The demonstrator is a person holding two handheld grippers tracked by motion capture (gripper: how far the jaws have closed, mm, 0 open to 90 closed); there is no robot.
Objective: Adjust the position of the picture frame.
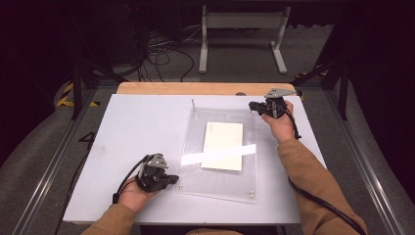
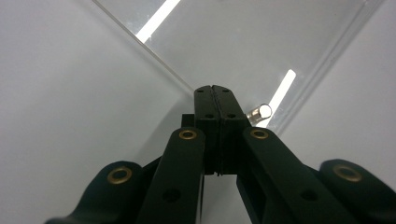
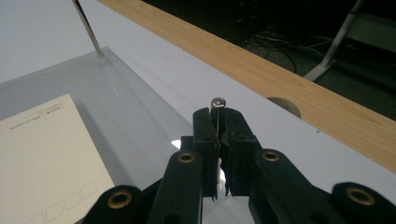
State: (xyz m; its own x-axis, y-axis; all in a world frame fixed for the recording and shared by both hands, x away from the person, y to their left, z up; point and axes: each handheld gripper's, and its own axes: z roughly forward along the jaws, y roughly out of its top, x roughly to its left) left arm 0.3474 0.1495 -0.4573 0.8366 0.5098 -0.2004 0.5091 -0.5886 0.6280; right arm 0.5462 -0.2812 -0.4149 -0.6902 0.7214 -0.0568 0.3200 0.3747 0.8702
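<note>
Jaws of my right gripper (image 3: 218,114) clamp a thin pin (image 3: 217,103) at the acrylic frame's (image 1: 220,188) far corner to free it, while my left gripper (image 2: 215,93), pressed shut and empty, waits by the near corner's standoff (image 2: 259,113).

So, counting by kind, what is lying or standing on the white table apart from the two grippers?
Clear acrylic sheet: 1
Paper card: 1
Long pins: 2, one of them clamped in the right gripper
Short studs: 2
Total: 6
</note>
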